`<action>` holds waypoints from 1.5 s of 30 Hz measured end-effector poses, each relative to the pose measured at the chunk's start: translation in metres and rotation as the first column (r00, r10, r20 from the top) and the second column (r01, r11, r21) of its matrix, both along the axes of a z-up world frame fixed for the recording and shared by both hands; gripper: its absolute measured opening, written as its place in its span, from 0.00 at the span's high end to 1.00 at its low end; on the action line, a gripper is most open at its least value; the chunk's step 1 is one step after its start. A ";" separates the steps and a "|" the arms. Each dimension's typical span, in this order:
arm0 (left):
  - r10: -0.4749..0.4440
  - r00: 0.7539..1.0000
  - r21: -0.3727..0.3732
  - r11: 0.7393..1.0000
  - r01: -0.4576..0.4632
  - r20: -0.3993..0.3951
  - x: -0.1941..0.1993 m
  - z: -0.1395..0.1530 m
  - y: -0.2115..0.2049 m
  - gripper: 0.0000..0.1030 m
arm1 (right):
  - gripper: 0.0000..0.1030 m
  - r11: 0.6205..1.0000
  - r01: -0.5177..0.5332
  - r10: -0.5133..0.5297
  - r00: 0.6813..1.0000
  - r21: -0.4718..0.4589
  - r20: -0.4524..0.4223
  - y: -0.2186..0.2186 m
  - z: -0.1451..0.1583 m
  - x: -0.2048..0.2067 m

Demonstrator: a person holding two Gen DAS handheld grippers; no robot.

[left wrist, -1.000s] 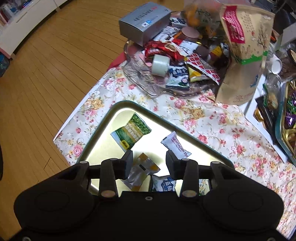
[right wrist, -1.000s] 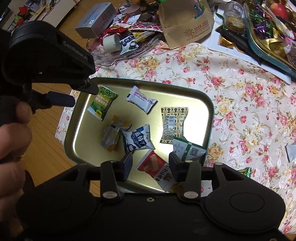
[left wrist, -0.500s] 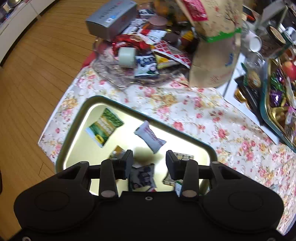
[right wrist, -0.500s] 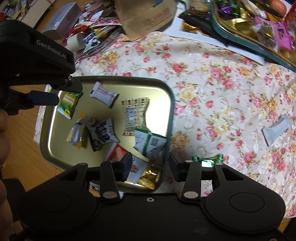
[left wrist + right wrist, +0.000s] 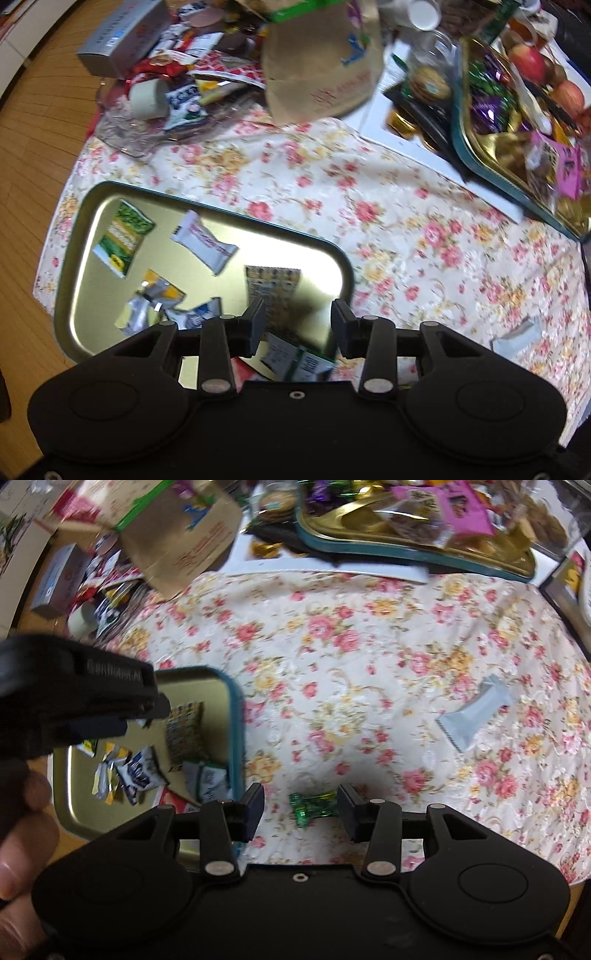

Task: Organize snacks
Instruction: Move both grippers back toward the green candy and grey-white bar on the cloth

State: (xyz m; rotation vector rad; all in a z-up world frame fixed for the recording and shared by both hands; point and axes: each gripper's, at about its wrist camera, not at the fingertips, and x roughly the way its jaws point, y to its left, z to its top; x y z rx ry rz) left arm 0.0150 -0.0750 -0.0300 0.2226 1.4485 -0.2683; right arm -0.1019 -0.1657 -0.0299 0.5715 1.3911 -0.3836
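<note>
Left wrist | floral tablecloth (image 5: 388, 206) | wooden floor (image 5: 33, 122) beside

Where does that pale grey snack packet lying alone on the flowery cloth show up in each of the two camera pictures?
Left wrist view: the pale grey packet lies at the right edge, low, on the cloth, right of the jaws.
Right wrist view: it lies right of centre, mid-height, well beyond the jaws.
Shared landmark: the gold tray with a teal rim, left of the packet in both views.
</note>
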 end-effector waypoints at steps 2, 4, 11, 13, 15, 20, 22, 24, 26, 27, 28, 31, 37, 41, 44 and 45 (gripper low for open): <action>-0.008 1.000 -0.003 1.000 0.008 -0.010 -0.004 -0.002 -0.006 0.52 | 0.55 0.999 0.037 -0.037 0.999 -0.005 -0.002 -0.016 0.002 -0.008; -0.011 1.000 -0.001 1.000 0.011 -0.015 -0.009 -0.005 -0.011 0.52 | 0.55 0.997 0.070 -0.070 0.998 -0.010 -0.006 -0.028 0.002 -0.017; -0.087 0.994 -0.008 0.996 0.087 -0.062 -0.032 -0.017 -0.036 0.52 | 0.55 0.989 0.145 -0.146 0.989 -0.036 -0.024 -0.066 0.001 -0.051; -0.124 0.989 -0.005 0.992 0.124 -0.076 -0.041 -0.022 -0.043 0.52 | 0.55 0.987 0.156 -0.157 0.987 -0.037 -0.028 -0.075 0.000 -0.061; -0.163 0.983 0.014 0.986 0.164 -0.082 -0.052 -0.026 -0.050 0.52 | 0.55 0.985 0.168 -0.169 0.985 -0.030 -0.030 -0.084 0.001 -0.069; -0.243 0.965 0.047 0.968 0.248 -0.094 -0.073 -0.032 -0.060 0.52 | 0.55 0.968 0.249 -0.249 0.968 0.008 -0.037 -0.111 0.000 -0.090; -0.271 0.958 0.058 0.959 0.277 -0.089 -0.080 -0.033 -0.061 0.52 | 0.55 0.959 0.283 -0.283 0.959 0.022 -0.029 -0.121 0.002 -0.096; -0.300 0.951 0.080 0.949 0.306 -0.074 -0.088 -0.034 -0.062 0.52 | 0.55 0.950 0.312 -0.311 0.950 0.019 -0.024 -0.127 0.006 -0.101; -0.319 0.946 0.103 0.940 0.324 -0.061 -0.095 -0.034 -0.060 0.52 | 0.55 0.945 0.326 -0.326 0.945 0.009 -0.020 -0.129 0.009 -0.104; -0.326 0.944 0.113 0.937 0.331 -0.055 -0.099 -0.035 -0.058 0.52 | 0.55 0.944 0.330 -0.330 0.944 0.008 -0.018 -0.129 0.011 -0.105; -0.332 0.942 0.118 0.935 0.336 -0.053 -0.102 -0.035 -0.055 0.52 | 0.55 0.944 0.330 -0.330 0.944 0.010 -0.014 -0.130 0.011 -0.106; -0.342 0.938 0.122 0.930 0.346 -0.054 -0.112 -0.035 -0.045 0.52 | 0.55 0.944 0.331 -0.331 0.944 0.014 -0.008 -0.128 0.013 -0.109; -0.346 0.937 0.115 0.930 0.348 -0.041 -0.129 -0.031 -0.029 0.52 | 0.55 0.942 0.336 -0.336 0.942 -0.002 -0.001 -0.122 0.019 -0.115; -0.339 0.940 0.067 0.938 0.340 -0.034 -0.135 -0.026 -0.022 0.52 | 0.55 0.939 0.344 -0.343 0.938 -0.013 0.041 -0.117 0.028 -0.122; -0.336 0.942 0.034 0.941 0.336 -0.015 -0.136 -0.020 -0.021 0.52 | 0.55 0.938 0.347 -0.344 0.936 -0.026 0.073 -0.112 0.036 -0.127; -0.336 0.942 0.024 0.942 0.336 -0.003 -0.137 -0.017 -0.020 0.52 | 0.55 0.937 0.348 -0.345 0.935 -0.029 0.085 -0.110 0.038 -0.128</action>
